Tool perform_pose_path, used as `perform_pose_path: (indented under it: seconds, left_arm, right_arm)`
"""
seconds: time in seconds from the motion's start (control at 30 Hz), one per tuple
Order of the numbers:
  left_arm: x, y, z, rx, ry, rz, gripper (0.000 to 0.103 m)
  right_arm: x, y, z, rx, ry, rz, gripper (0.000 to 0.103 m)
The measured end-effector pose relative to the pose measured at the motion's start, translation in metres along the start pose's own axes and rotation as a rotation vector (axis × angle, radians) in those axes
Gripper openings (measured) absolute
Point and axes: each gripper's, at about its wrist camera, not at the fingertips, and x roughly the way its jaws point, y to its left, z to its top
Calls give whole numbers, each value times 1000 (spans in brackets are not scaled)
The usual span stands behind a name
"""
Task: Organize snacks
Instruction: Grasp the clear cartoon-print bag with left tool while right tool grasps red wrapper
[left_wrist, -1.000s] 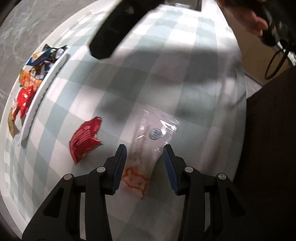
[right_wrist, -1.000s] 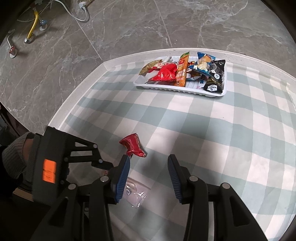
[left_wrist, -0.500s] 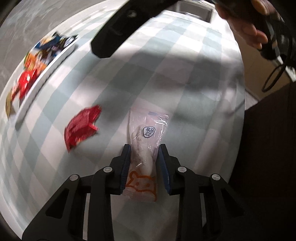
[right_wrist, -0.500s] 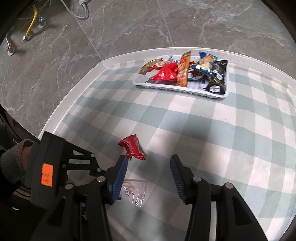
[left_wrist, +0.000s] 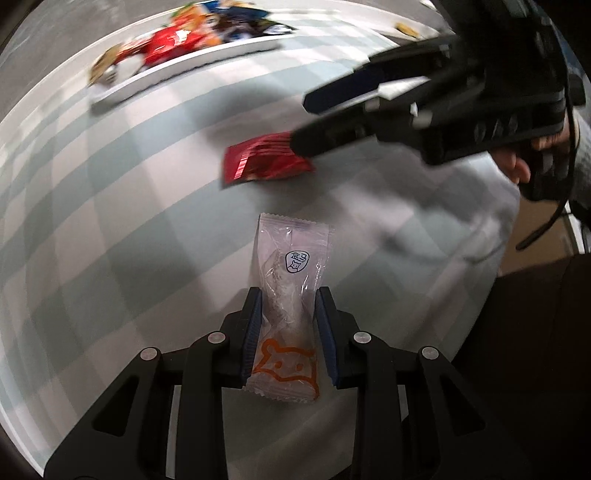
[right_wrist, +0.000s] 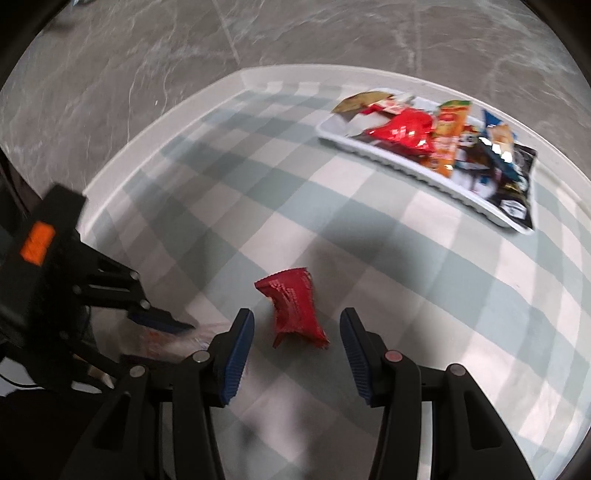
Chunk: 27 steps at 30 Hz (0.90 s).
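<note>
My left gripper (left_wrist: 288, 317) is shut on a clear snack packet (left_wrist: 290, 291) with an orange bear print, held over the checked tablecloth. A red snack packet (right_wrist: 293, 308) lies on the cloth between the open fingers of my right gripper (right_wrist: 297, 341); it also shows in the left wrist view (left_wrist: 264, 162), partly under the right gripper (left_wrist: 373, 99). The left gripper (right_wrist: 159, 321) shows at the left of the right wrist view. A white tray (right_wrist: 406, 168) at the far side holds several snack packets; it also shows in the left wrist view (left_wrist: 192, 68).
The table carries a pale green and white checked cloth (right_wrist: 424, 280) with a white rim (right_wrist: 155, 125). Grey marble floor (right_wrist: 184, 48) lies beyond the table edge. A hand (left_wrist: 517, 166) and a black cable (left_wrist: 554, 218) are at the right.
My left gripper closed on the clear packet and swung round toward the tray. My right gripper moved forward and down, so the red packet now lies between its open fingers.
</note>
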Motion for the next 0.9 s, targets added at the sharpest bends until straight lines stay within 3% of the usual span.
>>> perform_pose_path:
  seconds: [0.23, 0.4, 0.9]
  left_arm:
    - [-6, 7, -8, -63, -11, 22, 27]
    - [-10, 8, -9, -77, -11, 34, 27]
    - [1, -5, 1, -98, -11, 35, 27]
  right_arm:
    - [23, 6, 3, -51, 48, -30, 50]
    - [30, 7, 0, -67, 68, -37, 31]
    - [8, -12, -8, 78, 14, 53, 29]
